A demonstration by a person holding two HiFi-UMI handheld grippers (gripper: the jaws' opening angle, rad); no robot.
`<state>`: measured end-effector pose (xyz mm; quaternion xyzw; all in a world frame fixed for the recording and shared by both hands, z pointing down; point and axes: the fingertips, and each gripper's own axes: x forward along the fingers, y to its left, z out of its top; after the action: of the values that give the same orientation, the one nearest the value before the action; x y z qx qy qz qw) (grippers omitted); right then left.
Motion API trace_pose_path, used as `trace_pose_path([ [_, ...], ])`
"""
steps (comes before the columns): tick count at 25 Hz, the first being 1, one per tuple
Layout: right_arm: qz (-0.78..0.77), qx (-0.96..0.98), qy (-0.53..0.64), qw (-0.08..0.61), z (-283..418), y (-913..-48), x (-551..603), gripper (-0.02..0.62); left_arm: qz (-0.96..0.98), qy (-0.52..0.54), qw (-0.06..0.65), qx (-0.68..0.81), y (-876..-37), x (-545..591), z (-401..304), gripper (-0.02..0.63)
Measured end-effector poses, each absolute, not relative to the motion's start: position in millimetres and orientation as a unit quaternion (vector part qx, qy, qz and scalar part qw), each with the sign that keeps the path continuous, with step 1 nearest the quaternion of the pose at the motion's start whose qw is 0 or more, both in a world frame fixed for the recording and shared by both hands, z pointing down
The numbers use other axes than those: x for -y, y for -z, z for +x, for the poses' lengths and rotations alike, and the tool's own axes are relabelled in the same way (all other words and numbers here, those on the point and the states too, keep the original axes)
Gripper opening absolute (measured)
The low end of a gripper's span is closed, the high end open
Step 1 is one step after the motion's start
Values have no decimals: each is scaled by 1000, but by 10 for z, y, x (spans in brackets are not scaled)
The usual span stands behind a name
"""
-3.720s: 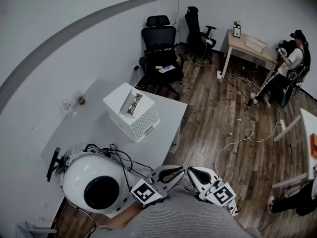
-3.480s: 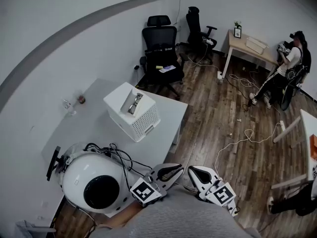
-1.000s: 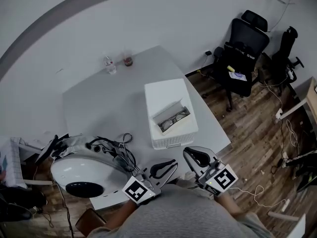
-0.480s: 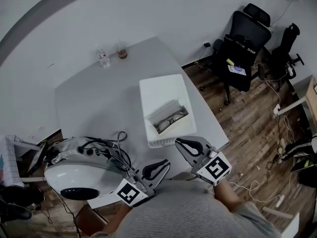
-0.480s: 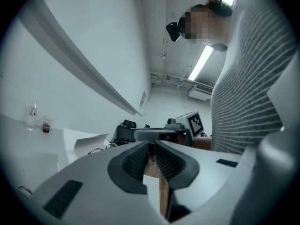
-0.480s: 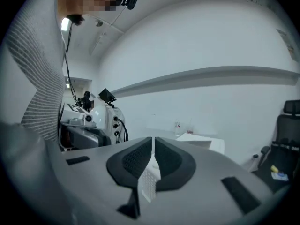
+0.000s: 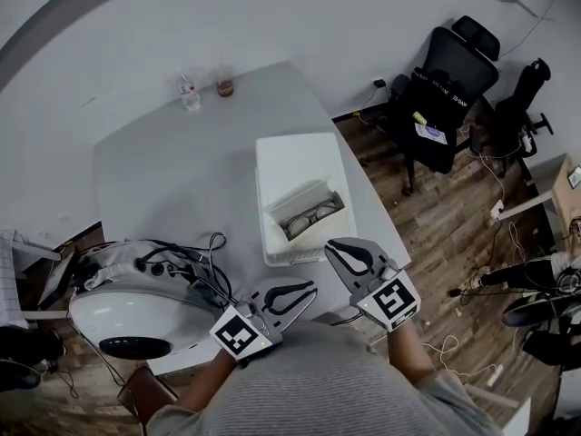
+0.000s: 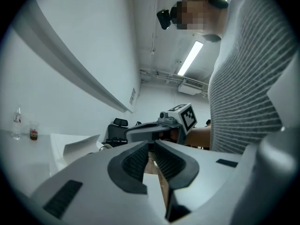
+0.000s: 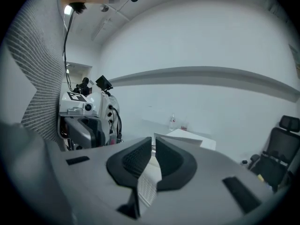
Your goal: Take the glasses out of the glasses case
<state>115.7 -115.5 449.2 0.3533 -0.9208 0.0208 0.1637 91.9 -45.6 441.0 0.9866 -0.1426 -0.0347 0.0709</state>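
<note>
An open, pale glasses case (image 7: pixel 300 198) lies on top of a white perforated box (image 7: pixel 292 157) on the table. Dark-framed glasses (image 7: pixel 311 218) rest inside it. In the head view my right gripper (image 7: pixel 332 246) hovers just in front of the box's near right corner, its jaws shut on nothing. My left gripper (image 7: pixel 312 291) is lower and to the left, off the table's near edge, also shut and empty. In the right gripper view the closed right gripper (image 9: pixel 153 142) points toward the box (image 9: pixel 187 136). In the left gripper view the left gripper (image 8: pixel 151 147) points at the right gripper (image 8: pixel 157 127).
A large white domed device (image 7: pixel 127 302) with black cables sits on the table's near left. A small bottle (image 7: pixel 188 92) and a cup (image 7: pixel 225 86) stand at the far edge by the wall. Black office chairs (image 7: pixel 445 89) stand on the wooden floor to the right.
Both grippers have come closer to the box; the right one has sunk and now sits by the box's near right corner. Both stay shut, and the case and glasses have not moved.
</note>
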Motion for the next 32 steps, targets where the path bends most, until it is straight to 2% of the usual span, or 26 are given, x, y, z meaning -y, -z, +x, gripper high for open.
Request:
trace_pose_path([
  [3, 353, 920, -37, 167, 1245, -4511, 1262, 44, 992, 21, 62, 108, -4440, 448, 1053, 48],
  [4, 347, 921, -44, 172, 1262, -4531, 1294, 99, 993, 20, 62, 98, -4437, 455, 1095, 49],
  [5, 341, 922, -47, 177, 1277, -4552, 1330, 127, 994, 20, 63, 90, -4436, 467, 1131, 49],
  [12, 267, 936, -45, 227, 1210, -4729, 1562, 129, 996, 4, 83, 42, -4477, 541, 1283, 49],
  [27, 59, 903, -44, 423, 777, -5165, 1822, 129, 994, 1, 105, 9, -4546, 503, 1519, 49],
  [32, 31, 889, -47, 455, 743, -5281, 1857, 129, 994, 2, 105, 6, -4564, 574, 1555, 49],
])
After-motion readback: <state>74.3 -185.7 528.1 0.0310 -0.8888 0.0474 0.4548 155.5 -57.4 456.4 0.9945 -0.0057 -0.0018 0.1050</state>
